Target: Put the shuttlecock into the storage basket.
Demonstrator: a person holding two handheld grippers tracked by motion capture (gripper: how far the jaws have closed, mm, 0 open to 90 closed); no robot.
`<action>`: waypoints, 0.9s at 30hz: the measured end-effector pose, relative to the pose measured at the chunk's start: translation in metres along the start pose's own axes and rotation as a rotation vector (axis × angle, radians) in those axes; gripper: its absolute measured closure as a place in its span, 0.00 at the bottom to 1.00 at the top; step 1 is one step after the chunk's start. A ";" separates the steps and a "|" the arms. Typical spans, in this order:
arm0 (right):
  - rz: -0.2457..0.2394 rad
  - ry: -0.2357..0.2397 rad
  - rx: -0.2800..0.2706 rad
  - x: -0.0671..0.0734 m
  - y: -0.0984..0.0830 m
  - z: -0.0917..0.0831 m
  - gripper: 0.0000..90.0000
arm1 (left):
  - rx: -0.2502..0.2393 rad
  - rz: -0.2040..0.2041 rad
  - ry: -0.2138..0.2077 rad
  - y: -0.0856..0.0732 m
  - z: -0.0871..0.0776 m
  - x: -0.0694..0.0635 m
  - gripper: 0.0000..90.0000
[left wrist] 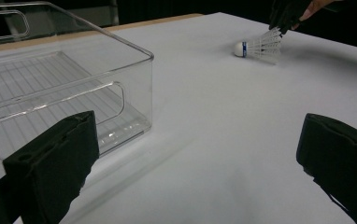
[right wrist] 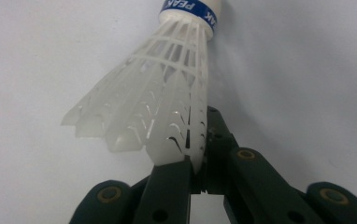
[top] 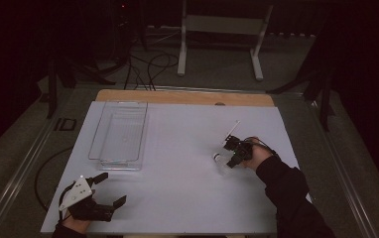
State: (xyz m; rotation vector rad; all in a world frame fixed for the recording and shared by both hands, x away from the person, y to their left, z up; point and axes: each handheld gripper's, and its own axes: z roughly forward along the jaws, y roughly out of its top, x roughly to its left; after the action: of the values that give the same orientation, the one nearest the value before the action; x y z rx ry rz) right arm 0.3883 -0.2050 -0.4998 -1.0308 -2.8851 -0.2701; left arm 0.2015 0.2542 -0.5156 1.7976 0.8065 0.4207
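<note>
A white plastic shuttlecock (top: 221, 162) with a blue band at its cork lies on its side on the white mat, right of the middle. My right gripper (top: 231, 157) is shut on the rim of its skirt. In the right gripper view the two black jaws (right wrist: 197, 163) pinch one edge of the shuttlecock (right wrist: 167, 93), cork pointing away. The left gripper view shows the shuttlecock (left wrist: 260, 46) far off, with the right gripper (left wrist: 286, 16) above its skirt. My left gripper (top: 112, 188) rests at the mat's near left corner, open, nothing between its pads (left wrist: 60, 158).
A clear plastic bin (top: 143, 129) stands empty at the left of the mat, close ahead of the left gripper (left wrist: 195, 140). A thin white strip (top: 232, 130) lies just beyond the right gripper. The wooden table edge (top: 177, 96) runs along the back.
</note>
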 end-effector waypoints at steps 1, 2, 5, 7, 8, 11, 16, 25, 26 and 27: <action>-0.025 0.012 0.006 0.001 0.001 -0.001 1.00 | 0.000 -0.001 -0.001 0.000 0.000 0.000 0.00; -0.033 0.017 0.006 0.001 0.001 -0.001 1.00 | 0.001 -0.001 -0.001 0.000 0.000 0.000 0.00; -0.052 0.028 -0.003 0.003 0.001 -0.003 1.00 | 0.003 0.000 -0.003 0.000 0.000 0.000 0.00; -0.069 0.037 -0.011 0.004 0.001 -0.004 1.00 | 0.005 0.001 -0.003 0.000 0.001 0.000 0.00; -0.078 0.044 -0.017 0.005 0.001 -0.005 1.00 | 0.006 0.002 -0.004 0.000 0.001 0.000 0.00; -0.099 0.049 -0.009 0.007 0.001 -0.006 1.00 | 0.006 0.001 -0.006 0.000 0.001 0.000 0.00; -0.140 0.044 0.023 0.010 0.001 -0.007 1.00 | 0.008 -0.001 -0.007 0.000 0.001 0.000 0.00; -0.254 0.067 0.057 0.022 -0.002 -0.009 1.00 | 0.015 0.000 -0.011 0.000 0.003 -0.001 0.00; -0.269 0.077 0.060 0.023 -0.002 -0.009 1.00 | 0.015 0.000 -0.011 0.000 0.003 -0.001 0.00; -0.283 0.078 0.065 0.024 -0.002 -0.009 1.00 | 0.015 -0.001 -0.011 0.000 0.003 -0.001 0.00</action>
State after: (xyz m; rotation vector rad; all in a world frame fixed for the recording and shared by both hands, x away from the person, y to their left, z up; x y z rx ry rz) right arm 0.3681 -0.1932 -0.4879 -0.5861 -2.9399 -0.2228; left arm 0.2023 0.2513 -0.5167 1.8117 0.8043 0.4052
